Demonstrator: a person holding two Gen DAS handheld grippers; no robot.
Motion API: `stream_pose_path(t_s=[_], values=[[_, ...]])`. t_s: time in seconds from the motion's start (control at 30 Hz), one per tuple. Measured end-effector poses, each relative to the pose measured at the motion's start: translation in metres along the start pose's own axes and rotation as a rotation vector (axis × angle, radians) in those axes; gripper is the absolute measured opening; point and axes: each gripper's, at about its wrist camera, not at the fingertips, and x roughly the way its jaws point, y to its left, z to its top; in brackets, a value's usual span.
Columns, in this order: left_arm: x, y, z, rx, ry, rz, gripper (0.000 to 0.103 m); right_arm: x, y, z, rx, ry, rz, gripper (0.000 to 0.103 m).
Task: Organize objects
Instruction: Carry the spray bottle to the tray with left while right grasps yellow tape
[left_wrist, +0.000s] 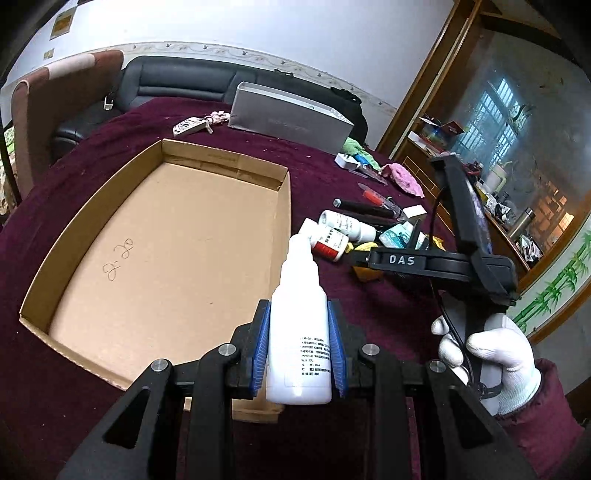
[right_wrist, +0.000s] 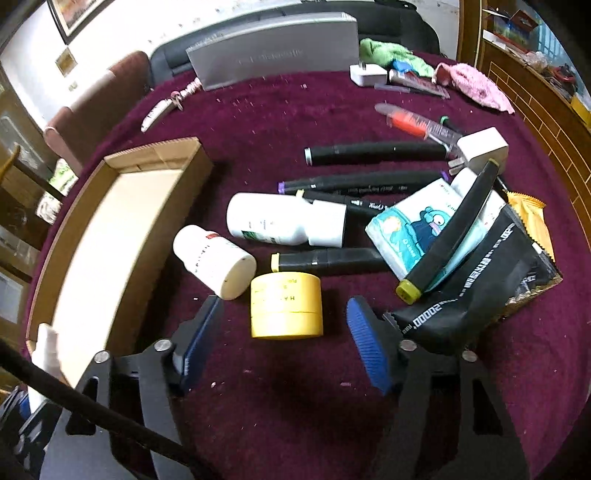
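Left wrist view: left gripper (left_wrist: 300, 345) clamps white spray bottle (left_wrist: 299, 332) beside cardboard box (left_wrist: 162, 236). Right gripper (right_wrist: 284, 339) spread wide, empty, flanking yellow jar (right_wrist: 285, 304).

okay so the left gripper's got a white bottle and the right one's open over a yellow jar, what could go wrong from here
1. The left gripper pinches the smooth white plastic spray bottle near its base only; it could tip or slip before reaching the open brown cardboard box.
2. The right gripper straddles the short yellow round jar, but a white pill bottle lies close by its left finger; closing may nudge it.
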Motion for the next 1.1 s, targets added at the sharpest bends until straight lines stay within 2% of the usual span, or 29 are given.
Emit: stream_pose_path(t_s=[0.03,0.07,0.37,0.6,0.83,1.0,1.1], values=[[0.000,0.001,0.000,-0.002,-0.001,0.001,0.025,0.003,0.000,0.000,0.002,0.013,-0.002,0.050],[0.000,0.002,0.000,-0.003,-0.002,0.002,0.025,0.007,-0.001,0.000,0.005,0.032,0.000,0.038],[-0.004,0.014,0.007,-0.007,-0.029,0.036,0.025,-0.023,-0.010,-0.006,0.031,-0.013,0.044,0.038],[-0.001,0.015,0.037,0.063,-0.078,0.098,0.025,-0.042,0.017,0.011,0.015,-0.037,0.146,0.038],[0.032,0.036,0.081,0.062,-0.060,0.133,0.025,-0.029,0.060,0.043,0.006,-0.024,0.230,0.038],[0.059,0.051,0.100,0.041,-0.029,0.145,0.025,-0.006,0.087,0.065,0.004,0.009,0.244,0.038],[0.075,0.062,0.108,0.015,-0.011,0.135,0.025,0.010,0.100,0.079,0.006,0.023,0.225,0.038]])
